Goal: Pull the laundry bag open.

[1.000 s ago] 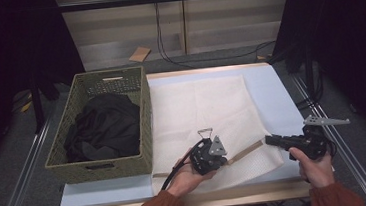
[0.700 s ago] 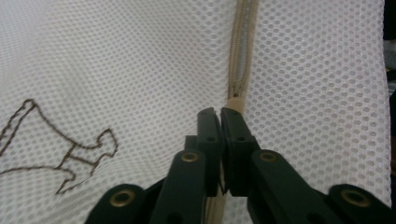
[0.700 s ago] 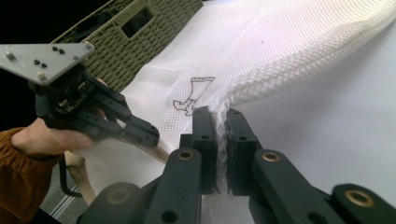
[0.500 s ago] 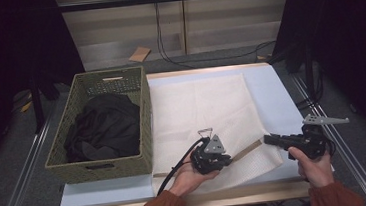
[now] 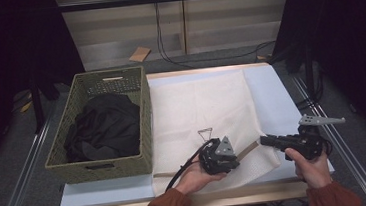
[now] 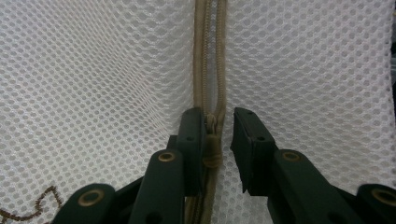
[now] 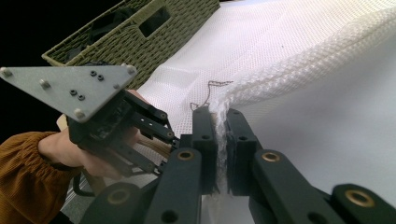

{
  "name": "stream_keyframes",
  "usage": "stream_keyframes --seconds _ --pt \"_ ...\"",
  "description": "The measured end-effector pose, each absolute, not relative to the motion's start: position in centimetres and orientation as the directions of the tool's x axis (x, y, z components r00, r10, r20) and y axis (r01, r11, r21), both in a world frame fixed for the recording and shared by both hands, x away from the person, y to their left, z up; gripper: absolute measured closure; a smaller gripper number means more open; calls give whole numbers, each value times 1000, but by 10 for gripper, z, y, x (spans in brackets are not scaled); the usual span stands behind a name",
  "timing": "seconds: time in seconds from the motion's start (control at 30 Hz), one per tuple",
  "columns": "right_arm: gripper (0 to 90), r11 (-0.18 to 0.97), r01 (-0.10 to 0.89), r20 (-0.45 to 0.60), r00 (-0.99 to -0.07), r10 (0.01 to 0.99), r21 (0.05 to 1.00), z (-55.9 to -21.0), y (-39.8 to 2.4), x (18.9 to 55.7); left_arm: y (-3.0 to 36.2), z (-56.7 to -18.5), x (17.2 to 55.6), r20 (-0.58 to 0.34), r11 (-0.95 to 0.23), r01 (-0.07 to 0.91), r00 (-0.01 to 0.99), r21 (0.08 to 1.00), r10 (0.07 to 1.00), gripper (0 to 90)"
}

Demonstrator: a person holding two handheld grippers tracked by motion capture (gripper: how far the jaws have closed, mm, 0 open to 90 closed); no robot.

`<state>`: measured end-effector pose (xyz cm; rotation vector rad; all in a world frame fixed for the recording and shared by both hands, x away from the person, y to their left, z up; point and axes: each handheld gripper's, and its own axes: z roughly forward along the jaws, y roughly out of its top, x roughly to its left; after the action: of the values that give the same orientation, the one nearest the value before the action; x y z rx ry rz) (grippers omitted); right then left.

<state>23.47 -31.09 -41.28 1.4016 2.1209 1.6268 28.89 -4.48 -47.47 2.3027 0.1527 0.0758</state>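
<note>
A white mesh bag (image 5: pixel 196 107) lies flat on the table, with a beige zipper (image 6: pixel 210 56) along its near edge. My left gripper (image 5: pixel 220 159) points down onto that zipper. In the left gripper view its jaws (image 6: pixel 218 123) stand slightly apart and have just been opening. The beige zipper pull (image 6: pixel 212 151) hangs between them against one pad, and the other pad is clear of it. My right gripper (image 5: pixel 263 139) lies level at the bag's near right corner. It is shut (image 7: pixel 220 121) on a bunched fold of the mesh (image 7: pixel 224 109).
A woven olive basket (image 5: pixel 101 165) holding black clothing (image 5: pixel 105 125) stands at the table's left, close against the bag. The pale blue table top (image 5: pixel 275 90) shows bare to the right of the bag. Cables run across the floor beyond the table.
The left gripper has edged slightly to the right along the bag's near edge. The right hand and the bag's corner have stayed where they were.
</note>
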Motion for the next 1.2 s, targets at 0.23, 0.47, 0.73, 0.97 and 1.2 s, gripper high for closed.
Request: stream_keyframes --seconds 0.23,0.47,0.73,0.97,1.2 --pt "848 3 585 409 -571 711 811 -412 -306 234 -47 -479 289 14 -681 84 990 728 137 799" --pt "848 -12 589 414 -553 723 808 -415 -311 235 -46 -476 289 10 -682 95 989 725 148 817" --pt "848 -28 597 421 -532 735 802 -421 -321 237 -40 -467 290 0 -692 102 989 715 146 819" --pt "848 -32 596 424 -531 734 802 -420 -321 237 -35 -460 291 0 -696 95 991 711 136 819" --pt "848 -33 597 426 -531 732 802 -420 -321 238 -30 -459 291 -10 -691 96 992 716 127 819"
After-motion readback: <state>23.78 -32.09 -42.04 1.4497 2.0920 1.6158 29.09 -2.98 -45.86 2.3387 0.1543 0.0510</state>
